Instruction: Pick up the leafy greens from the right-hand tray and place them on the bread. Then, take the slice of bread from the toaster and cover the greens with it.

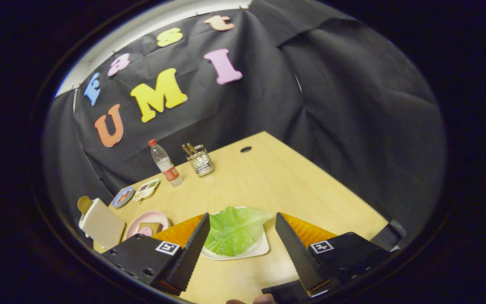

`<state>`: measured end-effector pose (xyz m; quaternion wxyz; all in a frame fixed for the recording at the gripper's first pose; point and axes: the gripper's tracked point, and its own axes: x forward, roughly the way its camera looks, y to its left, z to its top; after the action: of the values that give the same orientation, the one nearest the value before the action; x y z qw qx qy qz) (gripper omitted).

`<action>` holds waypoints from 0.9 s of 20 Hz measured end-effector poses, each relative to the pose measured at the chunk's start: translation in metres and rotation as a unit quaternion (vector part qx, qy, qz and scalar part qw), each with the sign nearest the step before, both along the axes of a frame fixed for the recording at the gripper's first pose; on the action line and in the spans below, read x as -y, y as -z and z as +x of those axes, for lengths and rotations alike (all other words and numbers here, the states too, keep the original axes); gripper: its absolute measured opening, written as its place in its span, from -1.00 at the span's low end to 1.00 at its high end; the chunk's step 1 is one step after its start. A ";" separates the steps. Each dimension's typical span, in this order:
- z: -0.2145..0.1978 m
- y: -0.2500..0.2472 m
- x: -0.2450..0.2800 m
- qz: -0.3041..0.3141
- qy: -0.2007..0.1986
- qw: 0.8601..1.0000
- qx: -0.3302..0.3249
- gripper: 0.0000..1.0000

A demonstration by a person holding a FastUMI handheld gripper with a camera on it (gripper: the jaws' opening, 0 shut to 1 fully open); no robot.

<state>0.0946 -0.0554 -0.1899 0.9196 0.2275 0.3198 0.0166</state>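
The leafy greens [233, 230] lie on a white tray [256, 250] on the wooden table, between my fingers and a little beyond their tips. My gripper [243, 221] is open, its fingers spread to either side of the tray with nothing held. Off to the left, past the left finger, stands a pale toaster [101, 223] with a slice of bread [84, 204] sticking up from its far end. Between the toaster and the left finger sits a pink plate [161, 219] holding a piece of bread [152, 228] with a pink topping beside it.
A water bottle [166, 164] and a wire basket of utensils [200, 160] stand at the back of the table near the black cloth. Two small plates [123, 196] [146, 189] lie behind the toaster. A cable hole [246, 149] marks the far table edge.
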 end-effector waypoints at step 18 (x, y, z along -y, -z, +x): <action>0.060 0.065 0.015 0.140 0.081 0.982 -0.095 -0.65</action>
<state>0.1551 -0.0700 -0.2548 0.8423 0.3801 0.3807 -0.0349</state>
